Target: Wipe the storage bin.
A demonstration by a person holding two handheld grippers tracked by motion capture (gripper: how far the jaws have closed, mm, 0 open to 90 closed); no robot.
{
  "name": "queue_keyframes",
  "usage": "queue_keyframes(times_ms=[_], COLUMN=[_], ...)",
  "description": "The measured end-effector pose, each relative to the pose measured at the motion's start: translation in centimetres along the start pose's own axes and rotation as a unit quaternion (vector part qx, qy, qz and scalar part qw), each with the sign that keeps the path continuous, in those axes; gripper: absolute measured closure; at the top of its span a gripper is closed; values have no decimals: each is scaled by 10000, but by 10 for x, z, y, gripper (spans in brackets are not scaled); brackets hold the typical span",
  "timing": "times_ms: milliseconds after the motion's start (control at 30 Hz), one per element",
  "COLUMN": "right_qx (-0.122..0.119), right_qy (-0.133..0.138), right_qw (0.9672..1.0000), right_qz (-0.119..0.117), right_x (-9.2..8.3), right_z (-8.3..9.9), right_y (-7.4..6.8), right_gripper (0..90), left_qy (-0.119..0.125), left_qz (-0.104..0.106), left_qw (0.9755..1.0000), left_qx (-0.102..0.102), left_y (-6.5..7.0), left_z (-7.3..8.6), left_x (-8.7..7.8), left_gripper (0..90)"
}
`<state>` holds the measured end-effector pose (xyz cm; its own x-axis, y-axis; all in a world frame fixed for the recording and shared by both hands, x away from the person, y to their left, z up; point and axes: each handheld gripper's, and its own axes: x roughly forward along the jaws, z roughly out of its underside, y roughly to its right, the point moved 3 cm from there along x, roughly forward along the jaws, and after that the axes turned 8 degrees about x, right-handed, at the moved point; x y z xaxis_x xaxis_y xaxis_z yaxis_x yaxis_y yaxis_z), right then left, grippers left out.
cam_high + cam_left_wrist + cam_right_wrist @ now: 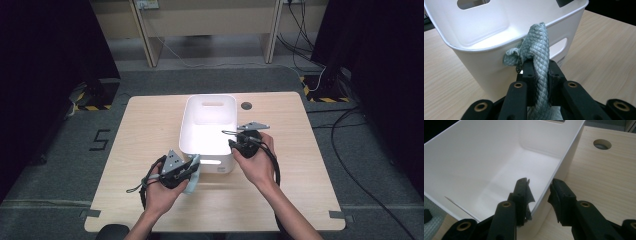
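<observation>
A white plastic bin (pixel 189 131) with handle slots stands in the middle of the wooden table (pixel 145 125). My left gripper (pixel 194 162) is at the bin's near left corner, shut on a grey-green quilted cloth (pixel 192 184). In the left gripper view the cloth (pixel 537 47) runs up between the jaws of that gripper (pixel 540 68) and bunches against the bin's rim (pixel 486 48). My right gripper (pixel 231 138) is at the bin's right wall. Its jaws (pixel 540 188) stand open astride the wall's rim (pixel 559 167), one inside, one outside. The bin's floor (pixel 524 172) is bare.
A round cable hole (pixel 246 105) sits in the table behind the bin's right side, and it also appears in the right gripper view (pixel 602 144). Cables trail over the grey floor to the right of the table (pixel 350 150). Dark curtains flank both sides.
</observation>
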<state>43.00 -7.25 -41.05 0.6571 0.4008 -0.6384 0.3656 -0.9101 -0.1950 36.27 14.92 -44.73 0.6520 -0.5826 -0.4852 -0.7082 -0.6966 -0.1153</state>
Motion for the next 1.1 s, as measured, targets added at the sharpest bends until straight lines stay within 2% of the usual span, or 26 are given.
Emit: queue_keyframes(times_ms=[833,1100], right_qx=[0,-2], right_qy=[20,16], right_qw=[10000,10000], right_qz=[-9,-10], right_x=[0,0], right_z=[0,0], right_y=[0,0], right_gripper=[667,665], left_qy=[-41,-27], left_qz=[86,100], left_qw=[9998,9998], left_qx=[160,156], left_y=[10,11], left_z=[-7,-8], left_x=[8,9], left_gripper=[797,796])
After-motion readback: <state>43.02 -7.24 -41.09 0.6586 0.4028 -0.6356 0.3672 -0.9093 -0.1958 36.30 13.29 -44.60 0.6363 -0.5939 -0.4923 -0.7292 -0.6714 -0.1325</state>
